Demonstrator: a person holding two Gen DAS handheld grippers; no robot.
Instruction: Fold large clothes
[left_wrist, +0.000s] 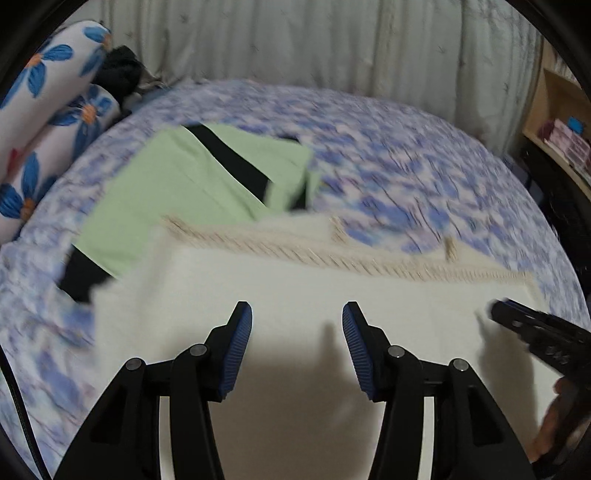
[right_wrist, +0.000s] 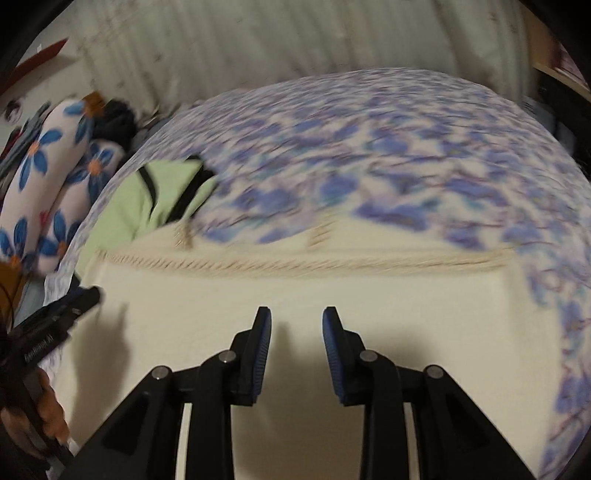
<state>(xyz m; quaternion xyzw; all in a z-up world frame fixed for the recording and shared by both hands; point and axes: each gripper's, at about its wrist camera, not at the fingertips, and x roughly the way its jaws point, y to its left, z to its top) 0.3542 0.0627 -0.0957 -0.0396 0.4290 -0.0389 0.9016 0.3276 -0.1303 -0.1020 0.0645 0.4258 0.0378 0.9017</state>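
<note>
Left wrist view: left tool (left_wrist: 297, 321) hanging with its blue-padded jaws set apart, nothing between them, above a cream-white folded cloth with a woven fringe band (left_wrist: 295, 295). Cloth lying flat on a bed with a blue-and-violet flowered sheet (left_wrist: 424, 166), toward the near edge, fringe band along its far side. Beyond the cloth's far left corner, a pale green folded garment with black straps (left_wrist: 177, 184), touching or slightly overlapped by the cream cloth. At the bed's far left corner, white cushions with large blue flowers (left_wrist: 55, 92). Right tool (left_wrist: 517, 317) entering from the right over the cloth's right edge, blurred, held by a hand (left_wrist: 561, 417).

Right wrist view: right tool (right_wrist: 297, 325) with jaws parted more narrowly, empty, over the same cream cloth (right_wrist: 332, 295). Green garment (right_wrist: 129, 206) past its far left corner; flowered cushions (right_wrist: 55, 166) by the bed's (right_wrist: 406, 147) left edge. Left tool (right_wrist: 74, 302) at the left, over the cloth's left edge, gripped by a hand (right_wrist: 48, 413); its opening not readable here.
</note>
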